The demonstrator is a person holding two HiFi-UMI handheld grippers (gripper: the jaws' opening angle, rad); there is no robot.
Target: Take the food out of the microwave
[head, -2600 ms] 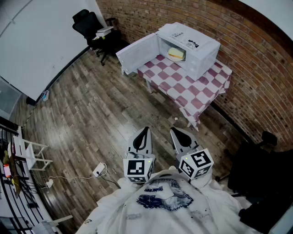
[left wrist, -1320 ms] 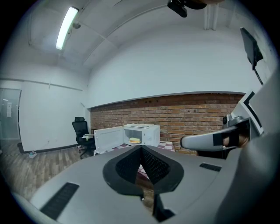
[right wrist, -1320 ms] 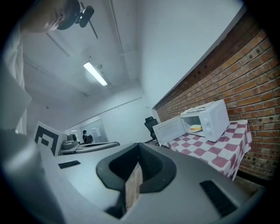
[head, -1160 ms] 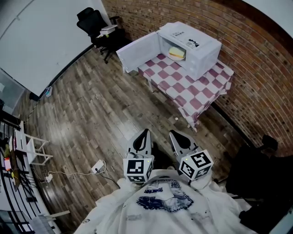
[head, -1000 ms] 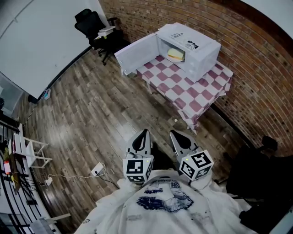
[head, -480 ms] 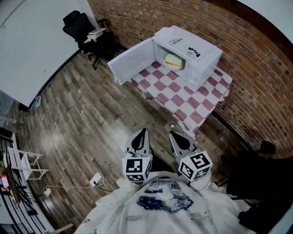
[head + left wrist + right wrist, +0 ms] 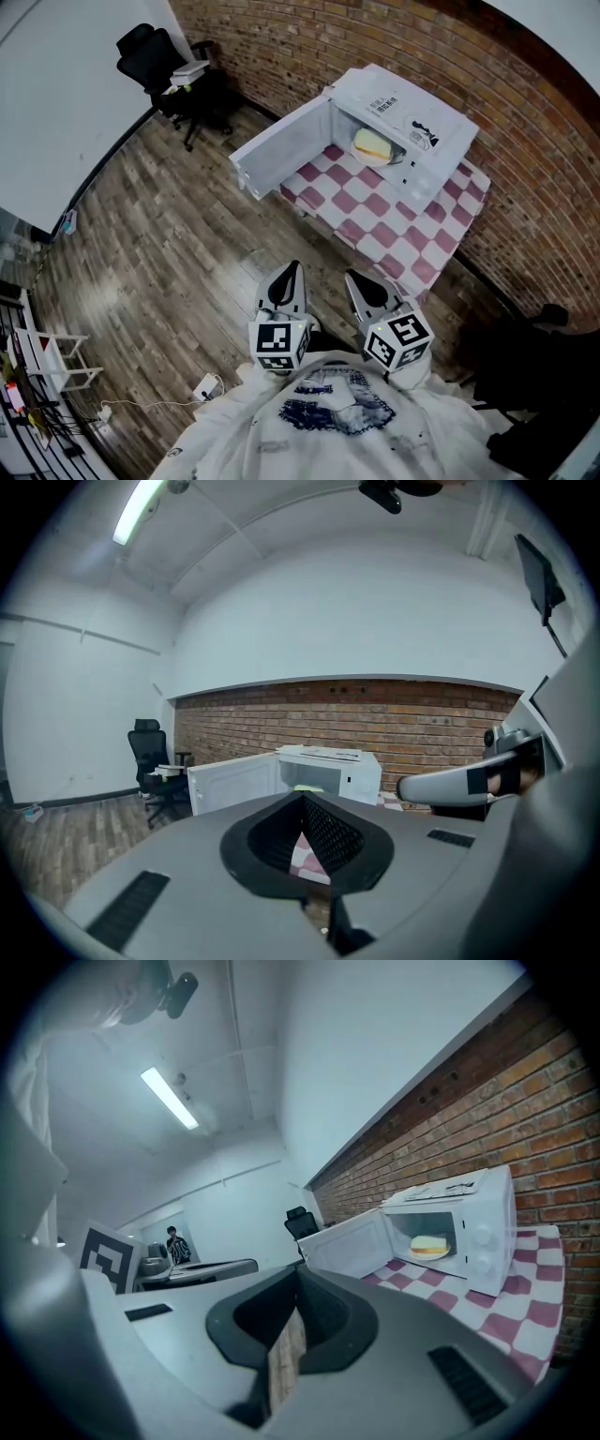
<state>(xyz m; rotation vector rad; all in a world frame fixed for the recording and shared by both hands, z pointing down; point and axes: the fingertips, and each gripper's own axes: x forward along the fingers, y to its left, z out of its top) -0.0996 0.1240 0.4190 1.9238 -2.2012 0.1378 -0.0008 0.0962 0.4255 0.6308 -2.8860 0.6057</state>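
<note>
The white microwave stands on a table with a red-and-white checked cloth, its door swung wide to the left. Inside lies the food, a pale yellow sandwich-like piece on a plate, also plain in the right gripper view as the food. My left gripper and right gripper are held side by side close to my body, over the wooden floor and short of the table. Both are shut with nothing in them. They point level toward the microwave.
A black office chair with a small table stands at the back left by the brick wall. A cable and plug lie on the floor at my left. A person stands far off in the right gripper view.
I have walked toward the table: the microwave and table have come nearer and slid right in the head view. Both grippers stay shut in the same pose before my body.
</note>
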